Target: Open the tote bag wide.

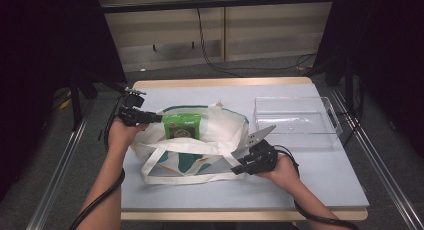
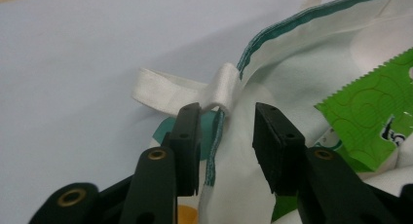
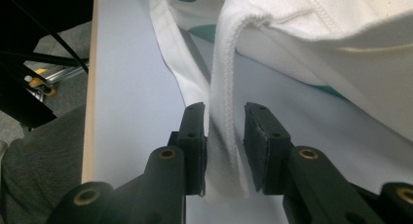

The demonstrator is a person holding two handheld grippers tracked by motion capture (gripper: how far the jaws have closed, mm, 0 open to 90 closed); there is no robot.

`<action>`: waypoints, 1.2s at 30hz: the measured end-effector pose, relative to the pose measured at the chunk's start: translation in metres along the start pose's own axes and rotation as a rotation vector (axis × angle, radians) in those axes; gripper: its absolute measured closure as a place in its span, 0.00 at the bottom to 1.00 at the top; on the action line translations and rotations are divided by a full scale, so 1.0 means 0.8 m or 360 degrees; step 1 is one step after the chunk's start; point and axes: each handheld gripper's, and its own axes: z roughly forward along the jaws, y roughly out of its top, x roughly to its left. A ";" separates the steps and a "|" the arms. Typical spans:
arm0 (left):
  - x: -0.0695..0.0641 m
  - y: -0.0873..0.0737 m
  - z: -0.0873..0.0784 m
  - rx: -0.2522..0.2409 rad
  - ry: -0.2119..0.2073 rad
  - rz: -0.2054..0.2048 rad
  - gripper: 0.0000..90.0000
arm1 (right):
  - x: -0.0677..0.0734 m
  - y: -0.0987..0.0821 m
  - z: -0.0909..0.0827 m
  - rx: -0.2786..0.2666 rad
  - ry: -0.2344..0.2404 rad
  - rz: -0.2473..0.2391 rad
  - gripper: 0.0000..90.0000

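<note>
Fabric of the tote bag lies mid-table between released jaws, left gripper at its 9 o'clock rim, right gripper at 4 o'clock with the white strap running lengthwise between its fingers, unpinched.

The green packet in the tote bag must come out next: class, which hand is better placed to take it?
Probably the left. Its tool sits at the bag rim, right beside the green packet, jaws parted with only fabric between. The right tool is farther off at the near side, with a handle strap between its jaws.
</note>
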 end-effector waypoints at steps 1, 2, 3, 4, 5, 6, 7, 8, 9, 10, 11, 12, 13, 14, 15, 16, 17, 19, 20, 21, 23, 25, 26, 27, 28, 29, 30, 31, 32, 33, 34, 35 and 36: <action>0.000 0.001 -0.002 0.0012 -0.0008 0.0012 0.67 | -0.001 0.001 -0.001 -0.0004 -0.0015 -0.0008 0.73; -0.001 0.001 -0.003 0.0006 -0.0002 0.0012 0.64 | 0.000 0.001 -0.002 -0.0003 -0.0015 0.0006 0.72; 0.000 0.001 -0.004 0.0017 -0.0002 0.0021 0.62 | -0.001 0.003 -0.005 -0.0010 -0.0016 0.0004 0.69; -0.001 0.001 -0.005 0.0010 -0.0012 0.0008 0.62 | -0.001 0.003 -0.005 -0.0010 -0.0016 0.0004 0.69; -0.001 0.002 -0.005 0.0004 -0.0023 0.0004 0.57 | -0.001 0.004 -0.006 -0.0009 -0.0037 0.0003 0.67; -0.002 0.002 -0.006 0.0008 -0.0032 -0.0013 0.48 | 0.000 0.006 -0.010 -0.0010 -0.0046 0.0001 0.62; -0.004 0.002 -0.007 0.0011 -0.0027 0.0012 0.49 | 0.000 0.006 -0.011 -0.0014 -0.0062 0.0005 0.60; -0.004 0.002 -0.007 0.0011 -0.0027 0.0012 0.47 | 0.000 0.006 -0.011 -0.0014 -0.0062 0.0005 0.60; -0.005 0.002 -0.009 0.0021 -0.0027 0.0029 0.47 | 0.000 0.007 -0.013 -0.0007 -0.0071 0.0006 0.59; -0.006 0.002 -0.010 0.0019 -0.0021 0.0021 0.44 | -0.001 0.007 -0.014 -0.0014 -0.0070 0.0010 0.57; -0.005 0.002 -0.011 0.0014 -0.0033 0.0019 0.42 | -0.001 0.008 -0.016 -0.0010 -0.0080 0.0018 0.54; -0.006 0.002 -0.012 -0.0011 -0.0022 -0.0001 0.39 | -0.002 0.009 -0.018 -0.0011 -0.0087 0.0029 0.52; -0.004 0.002 -0.014 -0.0002 -0.0023 0.0014 0.39 | -0.002 0.009 -0.018 -0.0011 -0.0087 0.0029 0.52; -0.005 0.002 -0.014 -0.0013 -0.0020 0.0001 0.33 | -0.002 0.010 -0.020 -0.0003 -0.0100 0.0025 0.49; -0.004 0.003 -0.016 -0.0006 -0.0018 -0.0003 0.33 | -0.002 0.010 -0.020 -0.0003 -0.0100 0.0025 0.49; -0.004 0.003 -0.018 -0.0013 -0.0016 -0.0014 0.31 | -0.002 0.011 -0.021 -0.0002 -0.0120 0.0019 0.47; -0.003 0.003 -0.020 0.0001 -0.0031 -0.0002 0.31 | -0.003 0.012 -0.023 -0.0011 -0.0123 0.0021 0.45; -0.004 0.003 -0.025 -0.0016 -0.0026 0.0000 0.29 | -0.004 0.015 -0.026 -0.0025 -0.0134 0.0033 0.42; -0.004 0.003 -0.025 -0.0016 -0.0026 0.0000 0.29 | -0.004 0.015 -0.026 -0.0025 -0.0134 0.0033 0.42; -0.004 0.002 -0.027 -0.0011 -0.0042 0.0009 0.29 | -0.004 0.017 -0.029 -0.0031 -0.0138 0.0033 0.42; -0.007 0.001 -0.031 -0.0013 -0.0039 0.0019 0.28 | -0.004 0.019 -0.030 -0.0029 -0.0142 0.0027 0.42; -0.010 -0.001 -0.032 -0.0034 -0.0037 0.0012 0.27 | -0.004 0.021 -0.033 -0.0043 -0.0142 0.0032 0.41; -0.010 -0.001 -0.035 -0.0018 -0.0044 0.0032 0.27 | -0.004 0.022 -0.034 -0.0046 -0.0137 0.0028 0.41; -0.013 -0.002 -0.039 -0.0022 -0.0044 0.0047 0.26 | -0.004 0.025 -0.036 -0.0036 -0.0160 0.0017 0.40; -0.013 -0.002 -0.039 -0.0022 -0.0044 0.0047 0.26 | -0.004 0.025 -0.036 -0.0036 -0.0160 0.0017 0.40; -0.015 -0.002 -0.040 -0.0039 -0.0047 0.0036 0.26 | -0.003 0.027 -0.037 -0.0036 -0.0162 0.0028 0.40; -0.015 -0.002 -0.043 -0.0028 -0.0053 0.0060 0.26 | -0.004 0.028 -0.039 -0.0035 -0.0165 0.0014 0.40; -0.017 -0.002 -0.044 -0.0040 -0.0058 0.0048 0.26 | -0.004 0.029 -0.040 -0.0036 -0.0169 0.0018 0.40; -0.018 -0.001 -0.046 -0.0044 -0.0051 0.0072 0.25 | -0.004 0.030 -0.041 -0.0030 -0.0176 0.0024 0.40; -0.020 -0.002 -0.047 -0.0053 -0.0059 0.0060 0.25 | -0.005 0.032 -0.042 -0.0018 -0.0185 0.0011 0.40; -0.021 -0.002 -0.048 -0.0053 -0.0056 0.0065 0.25 | -0.005 0.032 -0.042 -0.0018 -0.0185 0.0011 0.40; -0.022 -0.003 -0.048 -0.0057 -0.0061 0.0066 0.25 | -0.004 0.032 -0.042 -0.0020 -0.0179 0.0016 0.39; -0.023 -0.004 -0.049 -0.0046 -0.0082 0.0073 0.25 | -0.004 0.033 -0.043 -0.0019 -0.0189 0.0010 0.39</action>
